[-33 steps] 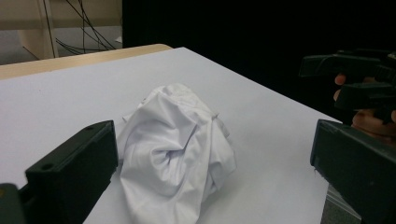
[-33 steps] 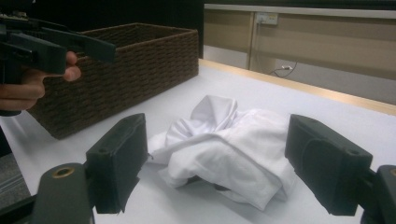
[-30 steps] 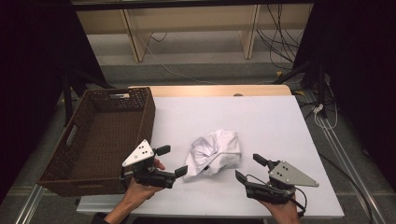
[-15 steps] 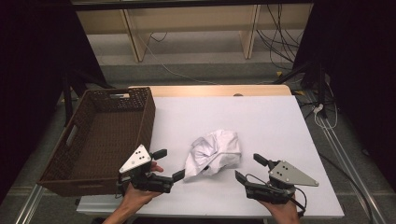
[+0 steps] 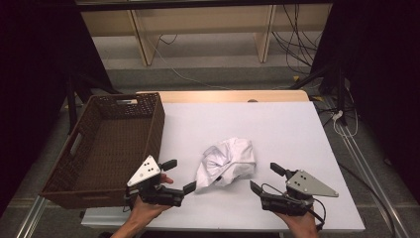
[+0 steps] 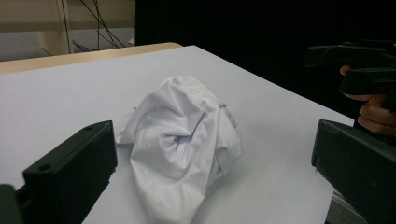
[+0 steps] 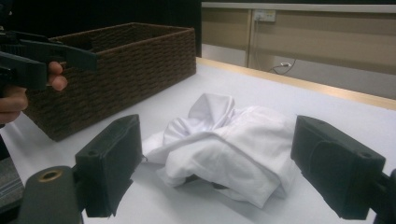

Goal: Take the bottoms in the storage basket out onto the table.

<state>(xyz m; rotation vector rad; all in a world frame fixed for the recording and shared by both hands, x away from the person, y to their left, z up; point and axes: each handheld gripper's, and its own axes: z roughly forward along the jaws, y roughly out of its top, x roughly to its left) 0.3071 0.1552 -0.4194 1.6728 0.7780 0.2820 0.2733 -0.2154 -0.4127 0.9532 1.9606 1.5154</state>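
Both claws, left claw and right claw, gape wide, flanking the crumpled white cloth untouched.

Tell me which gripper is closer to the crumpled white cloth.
The left gripper: its near jaw tip almost touches the white cloth, while the right gripper sits clearly apart from it. Both stand open.

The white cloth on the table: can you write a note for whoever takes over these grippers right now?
Left gripper: open, empty, near the table's front edge, pointed at the white cloth and just short of it.
Right gripper: open, empty, on the cloth's other side, not touching it.
The cloth lies crumpled in the middle of the table. The brown basket stands at the left, nothing visible inside.
Done: nothing gripped yet.
Left: probably close in, grab the cloth, perhaps move it to the basket.
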